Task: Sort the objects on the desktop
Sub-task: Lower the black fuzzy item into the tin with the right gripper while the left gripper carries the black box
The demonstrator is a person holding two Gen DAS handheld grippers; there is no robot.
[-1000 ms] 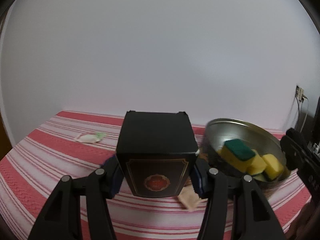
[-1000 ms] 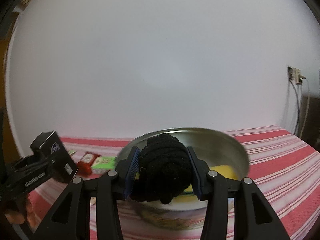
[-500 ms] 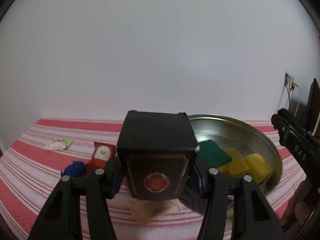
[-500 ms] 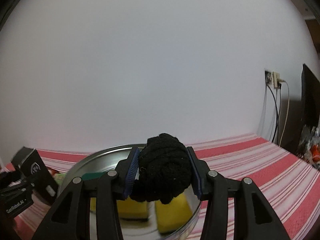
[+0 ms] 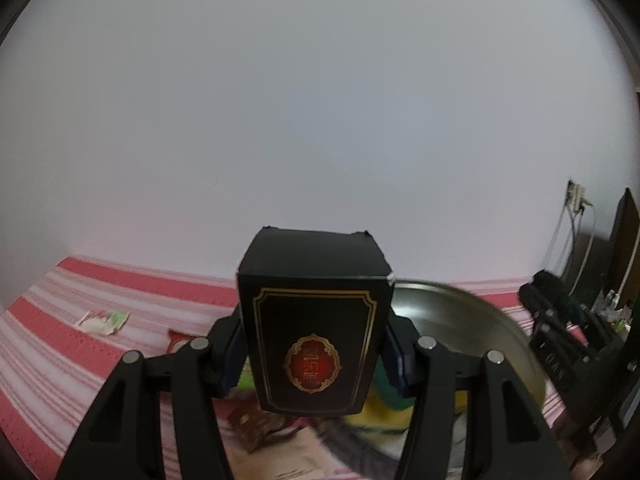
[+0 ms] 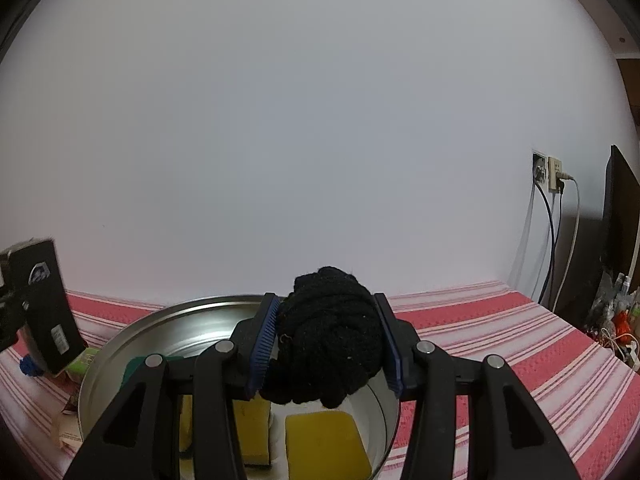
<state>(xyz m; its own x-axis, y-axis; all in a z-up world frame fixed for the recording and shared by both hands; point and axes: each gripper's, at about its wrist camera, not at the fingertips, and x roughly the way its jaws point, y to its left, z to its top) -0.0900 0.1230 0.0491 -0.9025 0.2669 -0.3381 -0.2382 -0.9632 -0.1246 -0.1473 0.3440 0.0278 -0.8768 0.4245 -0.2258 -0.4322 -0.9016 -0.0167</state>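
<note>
The left gripper point(image 5: 314, 354) is pinching a black box point(image 5: 314, 332) low in the middle of the left wrist view. Its blue pads are pressing on the two sides of the box, so the gold and red label is facing the camera and the box is standing straight up. Squeezing it by the flat sides is likely keeping it from slipping out.

The right gripper point(image 6: 326, 340) is pinching a black knitted bundle point(image 6: 326, 334), low in the middle of its own view. The wool is soft, so the pads are sinking into it a little.

Below the bundle, a shiny metal bowl point(image 6: 168, 322) is sitting on the red striped cloth point(image 6: 500, 344). Yellow sponges point(image 6: 326, 446) are lying inside it, at the bottom of the frame. The bundle is hanging right over the bowl, so it is probably going in there with the other soft things.

At the left of the left wrist view, small snack packets point(image 5: 102, 320) are lying loose on the cloth. They are not in the bowl, so the sorting is not done yet. Where the box is meant to go cannot be told.
</note>
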